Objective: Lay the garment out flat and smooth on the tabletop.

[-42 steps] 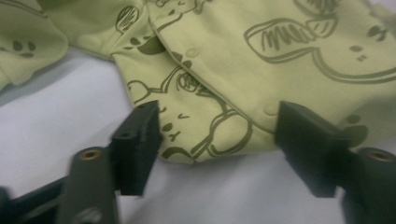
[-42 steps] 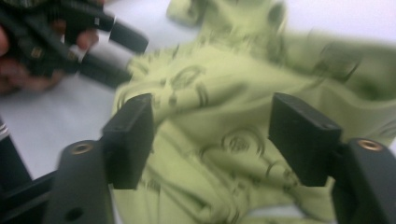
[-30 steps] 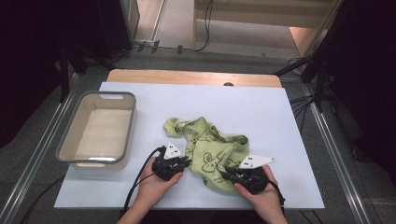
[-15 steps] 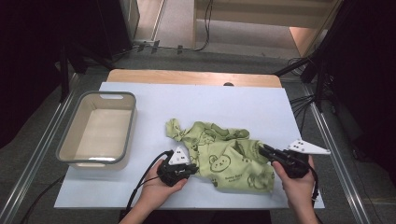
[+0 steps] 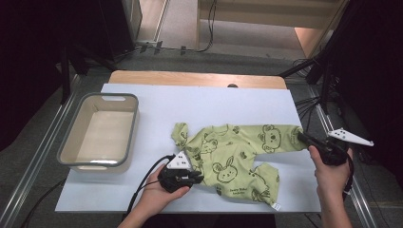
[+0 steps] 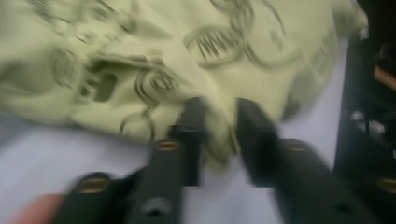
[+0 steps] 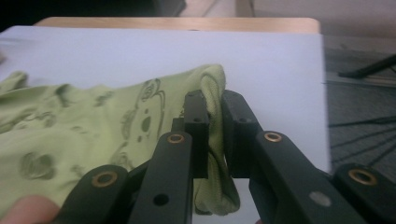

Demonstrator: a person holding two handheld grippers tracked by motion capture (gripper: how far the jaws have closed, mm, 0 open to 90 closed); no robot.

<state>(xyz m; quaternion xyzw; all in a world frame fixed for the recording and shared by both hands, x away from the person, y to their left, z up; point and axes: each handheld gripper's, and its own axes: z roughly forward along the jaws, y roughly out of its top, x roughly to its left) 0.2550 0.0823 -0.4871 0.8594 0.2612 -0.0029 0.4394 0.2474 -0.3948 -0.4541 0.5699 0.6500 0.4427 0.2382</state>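
Romper [image 5: 228, 154] spread on counter [image 5: 199, 102]. Sleeve end pinched in closed jaws of right gripper [image 5: 304, 137]. Left gripper [image 5: 192, 176] jaws just opening, hem loose between them. Risk: hem released, cloth dragged off right edge by continued pull.

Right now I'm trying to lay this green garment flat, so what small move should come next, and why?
Probably draw the right gripper slightly further outward. It is shut on the garment at a sleeve end, already stretched toward the table's right edge, yet the cloth is bunched near the left gripper, whose fingers have just been opening with fabric between them.
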